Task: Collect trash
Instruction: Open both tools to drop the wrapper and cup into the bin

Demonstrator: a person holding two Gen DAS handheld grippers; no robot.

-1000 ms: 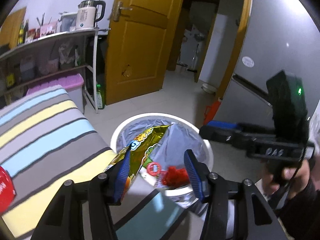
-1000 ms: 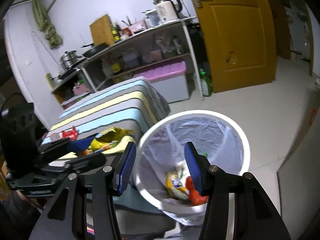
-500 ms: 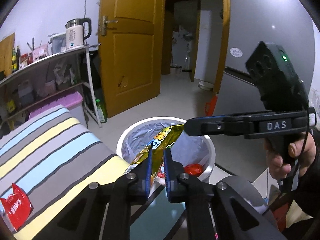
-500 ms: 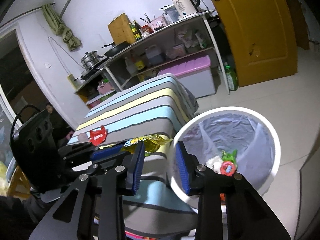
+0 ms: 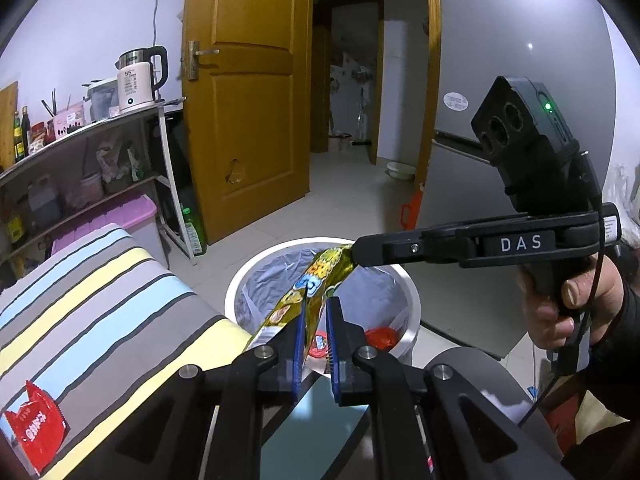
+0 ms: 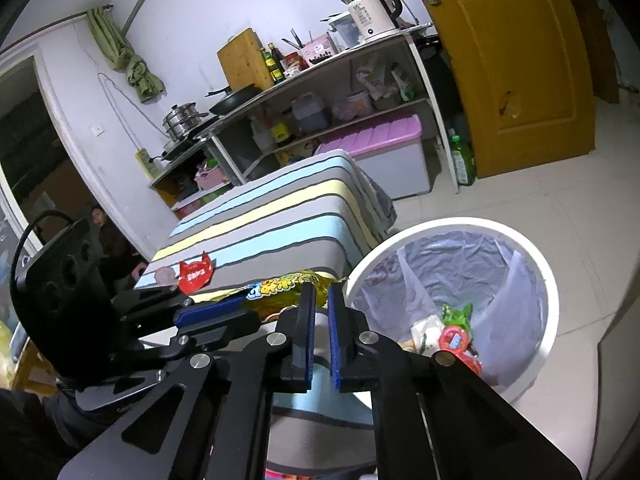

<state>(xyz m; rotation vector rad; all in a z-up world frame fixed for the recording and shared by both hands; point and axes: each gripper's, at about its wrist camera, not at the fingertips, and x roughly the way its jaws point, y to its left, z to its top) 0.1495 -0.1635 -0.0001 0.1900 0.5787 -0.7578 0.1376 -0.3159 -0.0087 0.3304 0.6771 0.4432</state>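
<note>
A yellow snack wrapper [image 5: 316,276] is stretched out over the near rim of the white lined trash bin [image 5: 256,264]. My left gripper [image 5: 316,308] is shut on its lower end. From the right, my right gripper [image 5: 356,250] pinches its upper end. In the right wrist view the wrapper [image 6: 280,288] runs from the left gripper [image 6: 242,304] to the right gripper [image 6: 320,292], whose pads are shut on its tip. The bin [image 6: 460,222] holds several pieces of trash [image 6: 452,332]. A red wrapper [image 5: 34,430] [image 6: 195,276] lies on the striped table [image 5: 100,300].
A person's hand [image 5: 560,308] holds the right gripper. A shelf [image 6: 320,64] with a kettle [image 5: 136,84] and a pink-lidded box [image 6: 380,140] stands behind the table. A yellow door [image 5: 244,120] and a grey fridge [image 5: 500,80] flank the tiled floor [image 6: 540,184].
Both grippers have shut. The left closed on the wrapper's lower end. The right swung over from above the bin to the wrapper's far end and closed on it.
</note>
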